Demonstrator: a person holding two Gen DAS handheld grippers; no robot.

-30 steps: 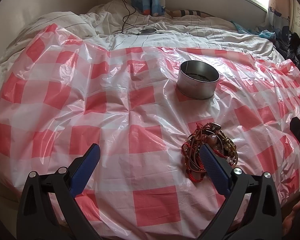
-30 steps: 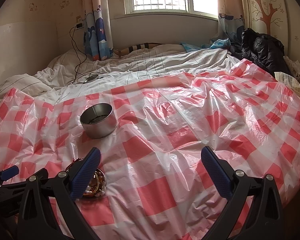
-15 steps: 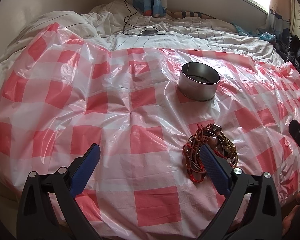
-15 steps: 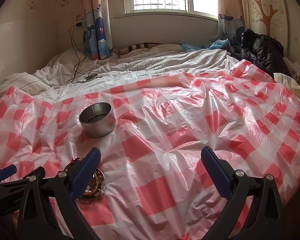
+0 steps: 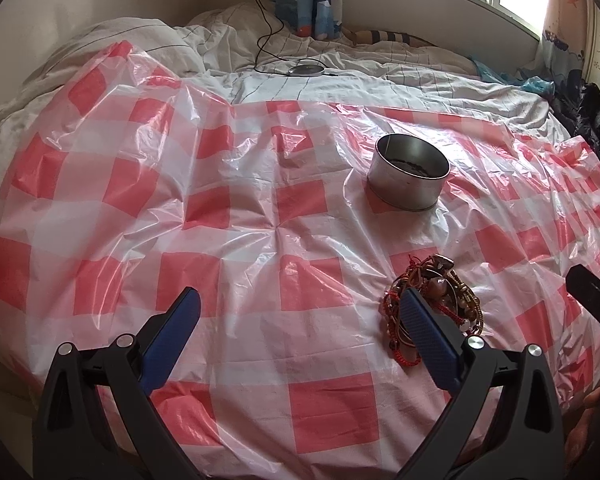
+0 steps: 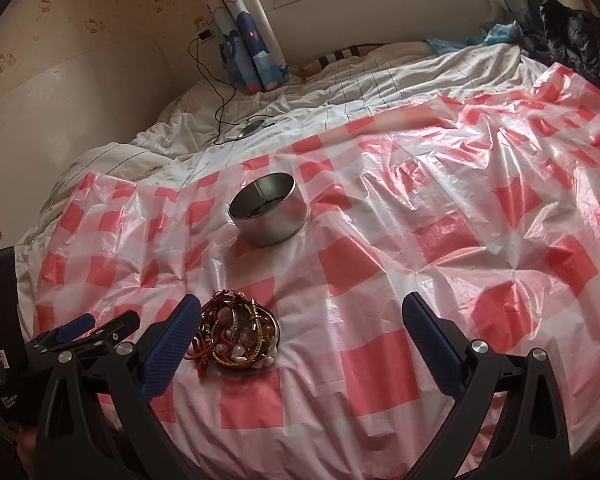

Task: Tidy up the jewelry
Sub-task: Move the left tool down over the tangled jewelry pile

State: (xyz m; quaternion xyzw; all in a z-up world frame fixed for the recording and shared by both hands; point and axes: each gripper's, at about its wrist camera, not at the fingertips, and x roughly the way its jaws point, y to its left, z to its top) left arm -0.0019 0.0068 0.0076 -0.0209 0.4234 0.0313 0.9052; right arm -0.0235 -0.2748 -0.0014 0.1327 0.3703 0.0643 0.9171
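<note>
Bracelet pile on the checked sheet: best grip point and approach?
Take the bracelet pile from above, jaws straddling the raised loops at its top edge. It is a loose tangle of beaded and cord bands lying flat on soft plastic sheet, so a side approach would probably just push it. The right gripper, open, is nearer.
</note>
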